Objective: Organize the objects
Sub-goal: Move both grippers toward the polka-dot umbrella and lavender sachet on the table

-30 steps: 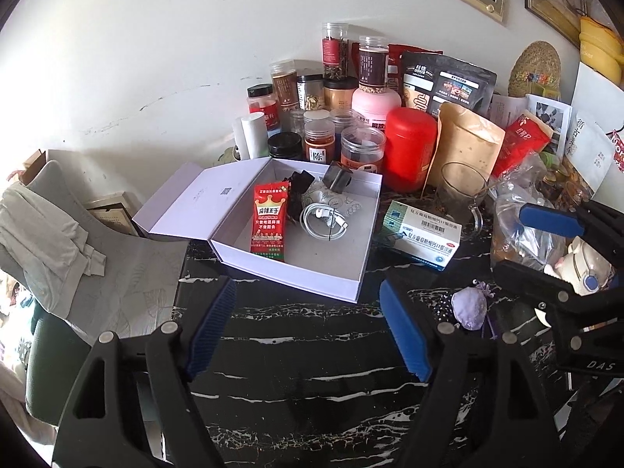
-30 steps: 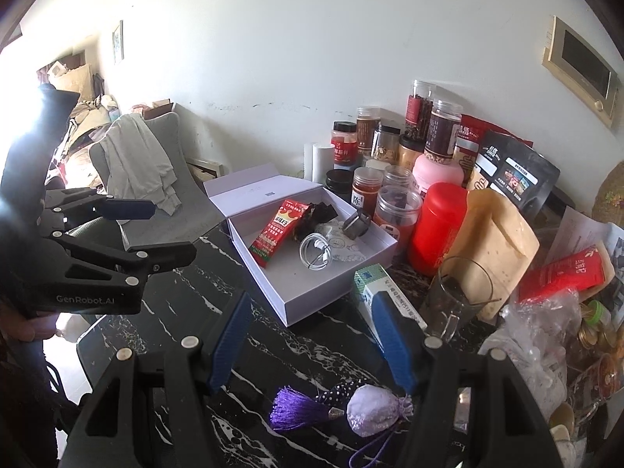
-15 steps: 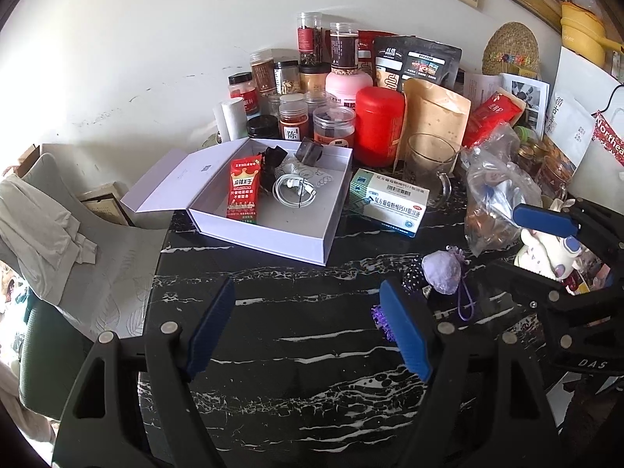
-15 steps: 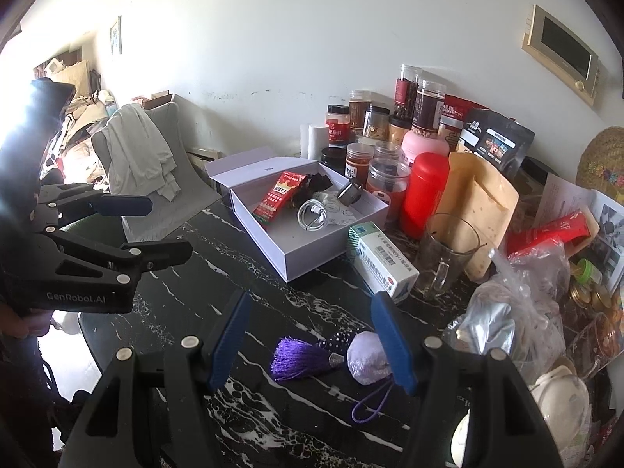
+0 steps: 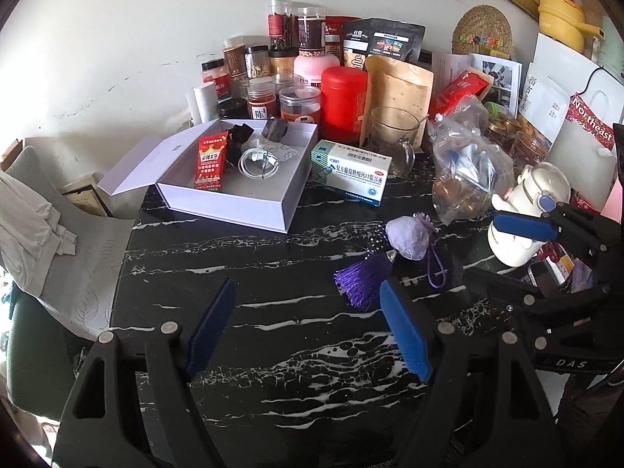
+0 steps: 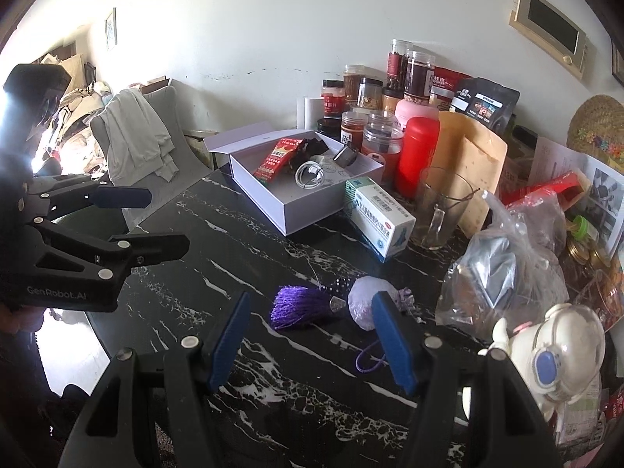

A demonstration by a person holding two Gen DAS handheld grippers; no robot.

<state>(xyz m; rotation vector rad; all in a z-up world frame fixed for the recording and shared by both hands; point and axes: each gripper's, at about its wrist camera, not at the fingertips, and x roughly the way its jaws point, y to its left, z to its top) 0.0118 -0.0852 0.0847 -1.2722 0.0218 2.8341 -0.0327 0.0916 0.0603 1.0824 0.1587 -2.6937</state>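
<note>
A lilac sachet (image 6: 360, 300) with a purple tassel (image 6: 296, 306) lies on the black marble table (image 6: 241, 257). My right gripper (image 6: 311, 300) hovers just short of it, open, with the tassel showing between its fingertips and untouched. The same sachet (image 5: 407, 236) sits ahead and to the right of my left gripper (image 5: 307, 288), which is open over bare table. An open white box (image 5: 234, 202) holds a red snack packet (image 5: 210, 163), a coiled white cable (image 5: 257, 162) and small dark items. A medicine box (image 5: 353, 173) lies beside it.
Jars, a red canister (image 5: 343, 101) and pouches crowd the back wall. A glass mug (image 6: 438, 210), a clear plastic bag (image 6: 503, 273) and a white toy figure (image 6: 550, 355) fill the right side. A grey chair (image 5: 66, 234) with cloth stands left of the table.
Both grippers have drawn back from the white box toward the table's near edge and sunk lower. The sachet now lies farther out, at the right fingertips. Jaw widths look unchanged.
</note>
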